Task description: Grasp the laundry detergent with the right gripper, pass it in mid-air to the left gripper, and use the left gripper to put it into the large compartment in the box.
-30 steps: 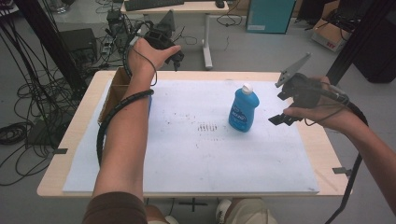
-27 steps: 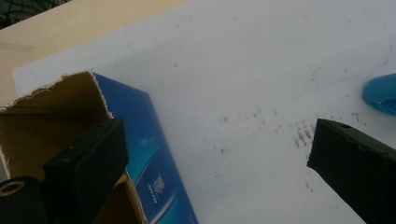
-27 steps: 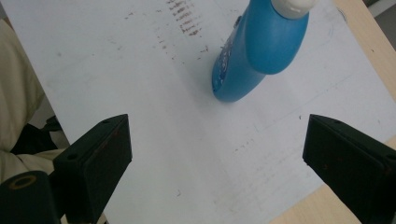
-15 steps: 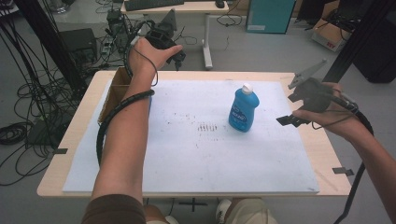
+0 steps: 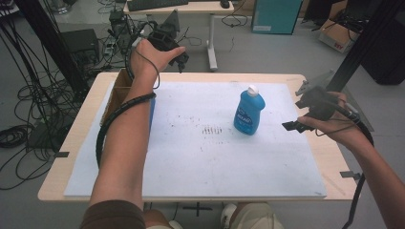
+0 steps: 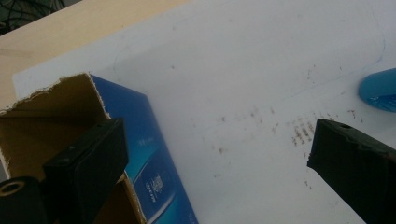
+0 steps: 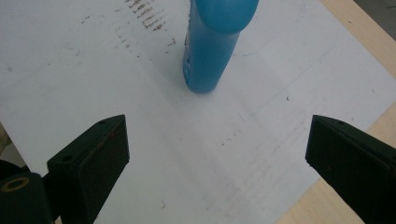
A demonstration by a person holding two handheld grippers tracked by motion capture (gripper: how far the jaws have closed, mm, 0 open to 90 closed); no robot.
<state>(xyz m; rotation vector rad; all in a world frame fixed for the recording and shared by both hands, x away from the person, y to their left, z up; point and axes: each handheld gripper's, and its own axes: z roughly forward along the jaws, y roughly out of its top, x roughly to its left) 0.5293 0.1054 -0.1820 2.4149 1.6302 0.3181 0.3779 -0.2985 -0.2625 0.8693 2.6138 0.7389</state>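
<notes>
Blue bottle [image 5: 249, 112] stands upright, white cap on top, label on its front, roughly centre-right of the white sheet [image 5: 200, 162] covering the surface [image 5: 71, 143]; in the right gripper view its blue body [image 7: 208, 51] rises ahead of the jaws, base flat on the sheet. Right hand-held gripper [image 5: 298, 110] hangs above the right edge of the sheet, near the bottle but apart from it, jaws spread wide, nothing between them. Left hand-held gripper [image 5: 176, 59] is held up over the far left corner, well apart from the bottle; jaws wide too, nothing held. Open cardboard box [image 5: 119, 95] with a blue printed side [image 6: 149, 154] sits at the left edge of the sheet, under the left forearm [image 5: 126, 138]; in the left gripper view its torn brown rim is just beside the left jaw. Bare sheet all round the bottle, widest on the near side and between bottle and box. Sheet has dark smudges and short dash marks [image 5: 212, 130] just left of the bottle. Wood rim of the surface shows past the sheet on all sides. Room: grey floor, cable tangle [image 5: 24, 109] at left, a desk [image 5: 191, 7] beyond, teal cabinet [image 5: 274, 16], cardboard carton [image 5: 336, 33] at far right, black frame post [image 5: 363, 43].
</notes>
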